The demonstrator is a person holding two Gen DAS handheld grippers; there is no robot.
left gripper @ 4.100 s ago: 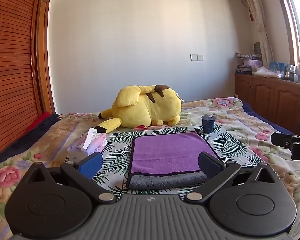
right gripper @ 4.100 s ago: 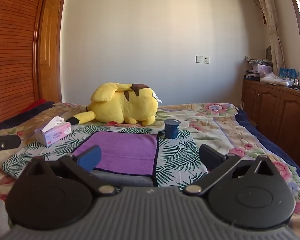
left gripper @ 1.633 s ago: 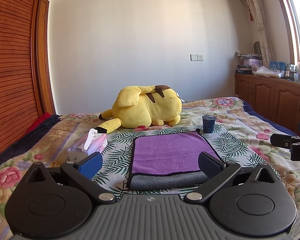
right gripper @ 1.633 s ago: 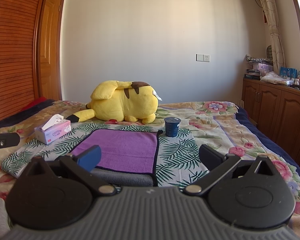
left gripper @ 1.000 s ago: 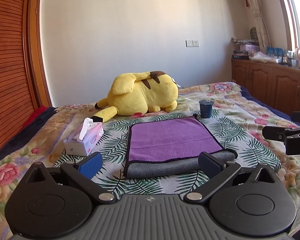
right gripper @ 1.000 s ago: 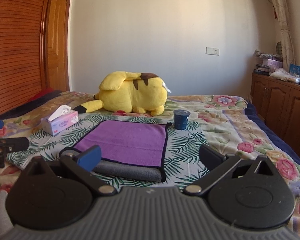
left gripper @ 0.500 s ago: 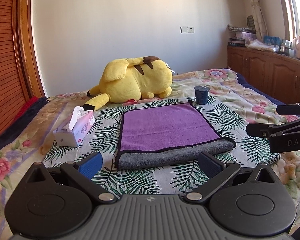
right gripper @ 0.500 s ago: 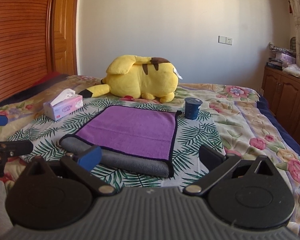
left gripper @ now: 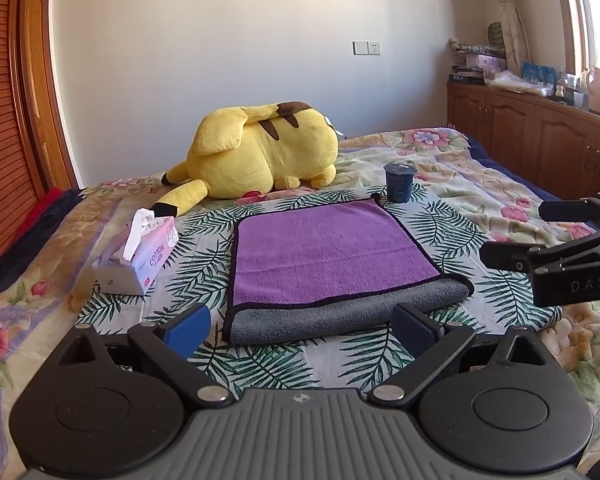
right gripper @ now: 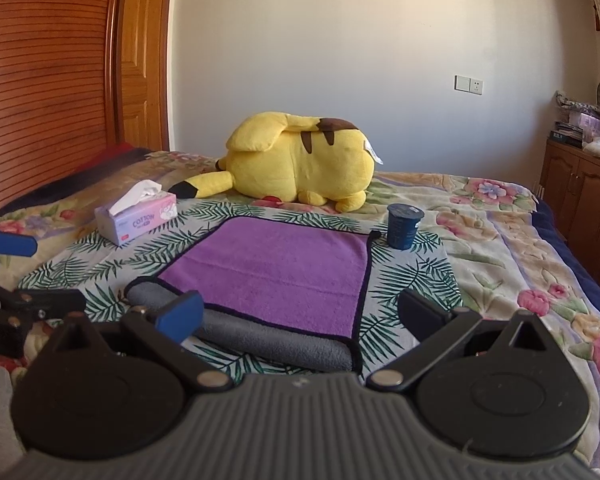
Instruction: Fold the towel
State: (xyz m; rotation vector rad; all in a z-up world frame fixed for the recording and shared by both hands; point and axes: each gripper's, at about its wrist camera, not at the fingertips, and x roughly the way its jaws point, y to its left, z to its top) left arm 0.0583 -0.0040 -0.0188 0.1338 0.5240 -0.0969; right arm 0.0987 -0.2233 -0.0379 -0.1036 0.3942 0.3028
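The towel [left gripper: 332,252] lies flat in the middle of the bed [left gripper: 480,184], on the palm-leaf cloth [left gripper: 204,264], purple plush face up, black piping round its edges, and its near hem rolled over so the grey underside shows as a soft thick band. No fold looks made beyond that turned hem, so you seem to be at the approach, with the first grasp not yet taken.

Your left gripper [left gripper: 302,326] hovers just short of the near edge with its blue-padded fingers spread wide and nothing between them; your right gripper [right gripper: 298,314] is likewise released and empty, facing the near right corner. The next move likely calls for pinching the two near corners through the rolled band, catching both layers, then carrying them evenly to the far edge.

A dark blue cup [left gripper: 398,182] stands just beyond the far right corner, close enough to knock. A tissue box [left gripper: 140,258] sits off the left edge, and a yellow plush toy [left gripper: 260,152] lies behind.
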